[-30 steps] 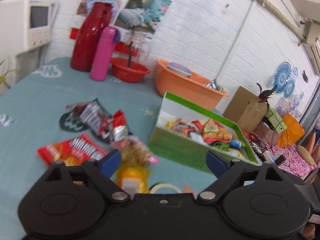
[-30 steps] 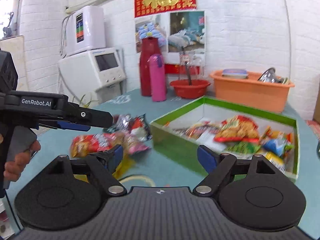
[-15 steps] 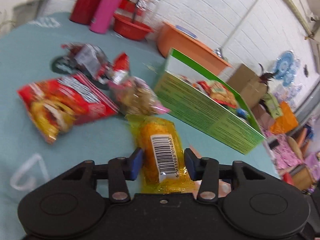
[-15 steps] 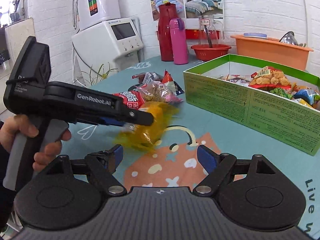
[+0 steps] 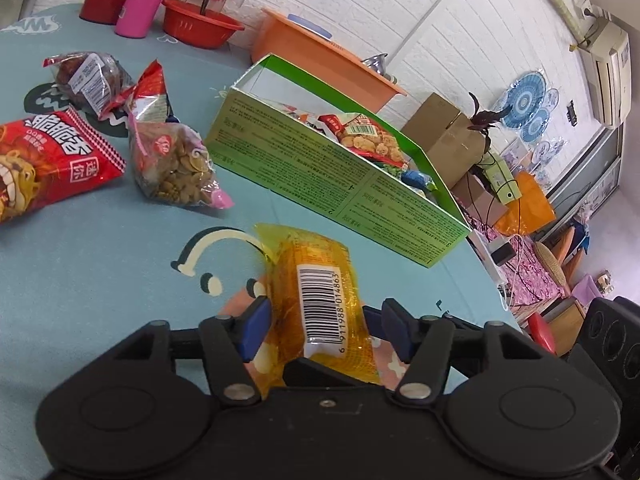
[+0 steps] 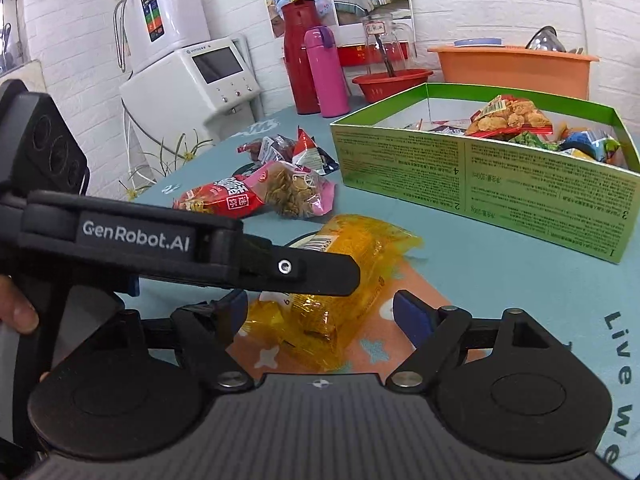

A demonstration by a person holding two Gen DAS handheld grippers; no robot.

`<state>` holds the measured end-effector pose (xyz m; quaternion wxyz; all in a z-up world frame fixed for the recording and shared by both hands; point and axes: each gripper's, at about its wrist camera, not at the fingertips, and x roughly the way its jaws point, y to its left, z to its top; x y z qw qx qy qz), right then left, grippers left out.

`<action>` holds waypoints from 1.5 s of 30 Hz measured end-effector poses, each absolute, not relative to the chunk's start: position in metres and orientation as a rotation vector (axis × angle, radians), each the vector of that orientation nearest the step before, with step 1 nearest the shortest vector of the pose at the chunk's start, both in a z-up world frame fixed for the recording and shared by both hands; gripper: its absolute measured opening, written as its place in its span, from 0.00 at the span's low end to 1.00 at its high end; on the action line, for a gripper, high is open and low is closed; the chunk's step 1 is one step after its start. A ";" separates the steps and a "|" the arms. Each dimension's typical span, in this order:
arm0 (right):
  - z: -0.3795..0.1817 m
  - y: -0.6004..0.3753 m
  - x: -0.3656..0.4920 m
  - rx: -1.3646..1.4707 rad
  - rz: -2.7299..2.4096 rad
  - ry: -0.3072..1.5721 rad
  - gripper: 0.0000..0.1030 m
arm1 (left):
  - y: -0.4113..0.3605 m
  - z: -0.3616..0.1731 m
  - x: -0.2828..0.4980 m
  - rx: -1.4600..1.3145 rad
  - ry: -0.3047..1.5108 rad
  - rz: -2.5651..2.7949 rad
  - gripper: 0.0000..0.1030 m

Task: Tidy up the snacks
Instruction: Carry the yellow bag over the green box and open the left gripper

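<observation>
White-painted brick walls [image 6: 500,8] close the room, hung with posters and, in the left wrist view, blue patterned plates [image 5: 528,106]. Against the wall a white machine [image 6: 200,68] with a screen stands beside the table [image 5: 92,248], whose teal cloth is printed with cartoon shapes and a peach patch. At the table's far edge sit an orange tub [image 6: 516,68], a red basin [image 6: 392,84], a red flask [image 6: 300,60] and a pink bottle [image 6: 326,72]. A green box [image 6: 500,192], open-topped, lies on the cloth with several snack packets inside. Well left of it lie loose packets: a red bag [image 5: 44,160], a clear bag of nuts [image 5: 172,164] and two smaller ones behind. Nearer, a yellow packet [image 5: 320,296] with a barcode lies on the peach patch, apart from the box. The left tool [image 5: 320,328] straddles this packet with fingers [image 5: 256,326] partly closed, the left pad at the wrapper, the right one just clear. The right tool [image 6: 320,316], spread wide, hovers close by, gripping nothing.
</observation>
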<state>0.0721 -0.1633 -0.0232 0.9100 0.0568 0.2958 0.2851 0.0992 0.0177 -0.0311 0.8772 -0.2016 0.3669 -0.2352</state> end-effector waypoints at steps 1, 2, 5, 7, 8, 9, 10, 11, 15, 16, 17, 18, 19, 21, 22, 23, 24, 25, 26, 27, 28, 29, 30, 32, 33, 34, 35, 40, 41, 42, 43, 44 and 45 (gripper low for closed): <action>-0.024 -0.162 0.073 0.119 0.593 0.615 1.00 | 0.017 -0.032 0.101 -0.420 0.770 -0.485 0.93; -0.025 -0.161 0.075 0.123 0.599 0.624 1.00 | 0.016 -0.034 0.102 -0.416 0.777 -0.485 0.88; -0.027 -0.161 0.078 0.146 0.615 0.631 0.92 | 0.010 -0.036 0.102 -0.388 0.766 -0.484 0.75; -0.025 -0.160 0.077 0.135 0.602 0.624 0.89 | 0.006 -0.032 0.101 -0.379 0.755 -0.482 0.74; -0.023 -0.161 0.077 0.135 0.600 0.621 0.88 | 0.006 -0.028 0.099 -0.380 0.742 -0.487 0.74; -0.020 -0.163 0.076 0.134 0.598 0.610 0.87 | 0.005 -0.024 0.099 -0.382 0.728 -0.493 0.74; -0.016 -0.164 0.074 0.128 0.600 0.590 0.87 | 0.004 -0.018 0.098 -0.378 0.711 -0.498 0.73; -0.012 -0.166 0.073 0.122 0.601 0.566 0.87 | 0.002 -0.011 0.099 -0.371 0.691 -0.503 0.73; 0.009 -0.171 0.077 0.100 0.594 0.476 0.87 | -0.003 0.015 0.107 -0.339 0.618 -0.516 0.73; 0.014 -0.172 0.081 0.099 0.593 0.459 0.87 | -0.004 0.021 0.111 -0.335 0.603 -0.518 0.73; 0.019 -0.173 0.084 0.097 0.592 0.443 0.87 | -0.006 0.027 0.114 -0.330 0.584 -0.519 0.73; 0.024 -0.174 0.088 0.092 0.589 0.424 0.86 | -0.007 0.033 0.118 -0.325 0.567 -0.519 0.74; 0.030 -0.174 0.092 0.082 0.586 0.403 0.86 | -0.008 0.038 0.123 -0.321 0.551 -0.518 0.74; 0.038 -0.175 0.102 0.068 0.578 0.367 0.86 | -0.010 0.048 0.134 -0.320 0.530 -0.519 0.74; 0.042 -0.176 0.108 0.064 0.573 0.354 0.86 | -0.010 0.051 0.140 -0.319 0.520 -0.519 0.74; 0.045 -0.176 0.113 0.060 0.568 0.343 0.85 | -0.011 0.055 0.146 -0.315 0.512 -0.519 0.74; 0.049 -0.177 0.120 0.057 0.565 0.329 0.85 | -0.013 0.058 0.152 -0.309 0.505 -0.518 0.74; 0.051 -0.178 0.126 0.057 0.561 0.320 0.85 | -0.013 0.061 0.158 -0.303 0.500 -0.517 0.74; 0.053 -0.179 0.132 0.058 0.558 0.316 0.85 | -0.014 0.062 0.165 -0.301 0.497 -0.516 0.74; 0.054 -0.179 0.139 0.060 0.554 0.314 0.85 | -0.014 0.063 0.172 -0.298 0.496 -0.518 0.74; 0.056 -0.180 0.146 0.060 0.550 0.315 0.85 | -0.014 0.063 0.179 -0.295 0.497 -0.523 0.74; 0.057 -0.180 0.152 0.059 0.545 0.317 0.85 | -0.014 0.062 0.187 -0.300 0.500 -0.528 0.74; 0.058 -0.180 0.158 0.059 0.540 0.319 0.85 | -0.013 0.062 0.194 -0.305 0.505 -0.531 0.75; 0.058 -0.178 0.169 0.049 0.531 0.319 0.84 | -0.012 0.060 0.208 -0.307 0.510 -0.537 0.75; 0.057 -0.177 0.175 0.046 0.525 0.319 0.84 | -0.011 0.058 0.214 -0.311 0.514 -0.538 0.75; 0.056 -0.176 0.181 0.047 0.521 0.323 0.84 | -0.011 0.056 0.222 -0.316 0.521 -0.537 0.75; 0.054 -0.176 0.187 0.049 0.519 0.328 0.84 | -0.010 0.053 0.228 -0.316 0.525 -0.536 0.75; 0.042 -0.175 0.213 0.080 0.519 0.363 0.84 | -0.009 0.041 0.255 -0.303 0.550 -0.513 0.75; 0.039 -0.175 0.217 0.088 0.519 0.369 0.84 | -0.009 0.038 0.259 -0.297 0.555 -0.508 0.75; 0.036 -0.174 0.221 0.096 0.518 0.377 0.84 | -0.009 0.036 0.263 -0.291 0.561 -0.503 0.75; 0.033 -0.173 0.224 0.102 0.516 0.383 0.83 | -0.009 0.034 0.267 -0.284 0.565 -0.497 0.75; 0.030 -0.172 0.228 0.105 0.514 0.388 0.83 | -0.009 0.031 0.272 -0.272 0.571 -0.491 0.76; 0.027 -0.170 0.232 0.100 0.509 0.394 0.84 | -0.009 0.028 0.277 -0.256 0.578 -0.475 0.85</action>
